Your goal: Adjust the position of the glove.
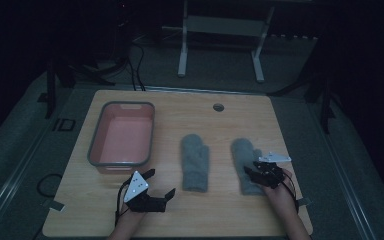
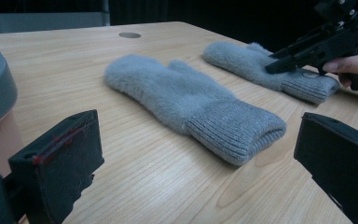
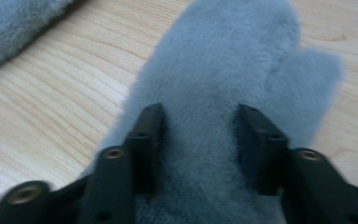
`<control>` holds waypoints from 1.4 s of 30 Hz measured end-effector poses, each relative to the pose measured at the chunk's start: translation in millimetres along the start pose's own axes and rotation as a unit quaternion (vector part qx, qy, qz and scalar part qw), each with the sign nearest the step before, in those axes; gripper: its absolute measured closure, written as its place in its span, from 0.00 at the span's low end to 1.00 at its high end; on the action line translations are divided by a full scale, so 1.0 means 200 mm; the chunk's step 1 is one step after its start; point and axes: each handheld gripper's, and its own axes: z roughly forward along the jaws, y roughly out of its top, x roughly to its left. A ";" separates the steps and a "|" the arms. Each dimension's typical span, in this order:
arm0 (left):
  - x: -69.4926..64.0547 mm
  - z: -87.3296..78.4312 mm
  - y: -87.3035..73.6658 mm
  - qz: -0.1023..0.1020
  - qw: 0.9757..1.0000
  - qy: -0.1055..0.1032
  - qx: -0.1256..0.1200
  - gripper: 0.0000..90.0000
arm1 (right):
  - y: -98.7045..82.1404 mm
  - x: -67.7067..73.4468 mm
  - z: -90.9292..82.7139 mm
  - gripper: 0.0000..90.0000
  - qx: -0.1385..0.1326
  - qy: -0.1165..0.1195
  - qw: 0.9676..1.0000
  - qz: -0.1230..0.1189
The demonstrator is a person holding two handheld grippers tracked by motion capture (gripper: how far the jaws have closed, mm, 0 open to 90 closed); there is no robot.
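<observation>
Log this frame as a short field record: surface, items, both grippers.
surface: wooden table
bin: pink with grey rim, table's left, nothing visible inside
left mitten: grey, flat, untouched
right mitten: grey, flat on the table
right gripper: jaws down on the right mitten's fuzzy body near the cuff, fabric bunched between them; full pinch unclear
left gripper: open, nothing between the jaws, near the bin's front
</observation>
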 end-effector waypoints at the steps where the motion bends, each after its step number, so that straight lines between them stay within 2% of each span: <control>1: 0.00 0.00 0.00 0.000 1.000 -0.001 0.000 0.01 | 0.00 0.01 0.00 0.72 -0.005 -0.004 1.000 0.008; 3: 0.00 0.00 0.00 0.001 1.000 0.000 0.000 0.01 | 0.00 0.02 0.00 0.83 -0.008 -0.015 1.000 0.023; 4: 0.00 0.00 0.00 0.001 1.000 0.000 -0.001 0.01 | 0.00 0.03 0.00 0.85 -0.011 -0.022 0.999 0.034; 7: 0.00 0.00 0.00 0.001 1.000 0.000 0.000 0.01 | 0.01 0.08 -0.02 0.90 -0.020 -0.049 0.998 0.043; 12: 0.00 0.00 0.00 0.001 1.000 0.001 0.000 0.01 | 0.07 0.14 -0.06 0.92 -0.037 -0.059 0.995 0.076; 20: 0.00 0.00 0.00 0.002 1.000 0.001 -0.001 0.01 | 0.21 0.26 -0.11 0.92 -0.056 -0.076 0.990 0.102; 23: 0.00 0.00 0.00 0.002 1.000 0.002 -0.001 0.01 | 0.26 0.30 -0.12 0.92 -0.064 -0.074 0.989 0.107; 32: 0.00 -0.01 0.00 0.005 1.000 0.002 -0.002 0.01 | 0.40 0.45 -0.13 0.92 -0.082 -0.057 0.991 0.089; 34: 0.00 -0.01 0.01 0.005 1.000 0.003 -0.002 0.01 | 0.42 0.49 -0.11 0.92 -0.083 -0.048 0.991 0.090; 35: 0.00 -0.01 0.01 0.004 1.000 0.003 -0.003 0.01 | 0.43 0.51 -0.10 0.92 -0.083 -0.032 0.991 0.098; 36: 0.00 -0.01 0.01 0.005 1.000 0.004 -0.003 0.01 | 0.43 0.53 -0.09 0.92 -0.082 -0.028 0.991 0.099; 38: 0.00 -0.01 0.01 0.004 1.000 0.005 -0.003 0.01 | 0.45 0.58 -0.07 0.92 -0.081 -0.025 0.992 0.093; 42: 0.00 -0.02 0.01 0.004 1.000 0.005 -0.005 0.01 | 0.48 0.67 -0.02 0.92 -0.079 -0.011 0.992 0.095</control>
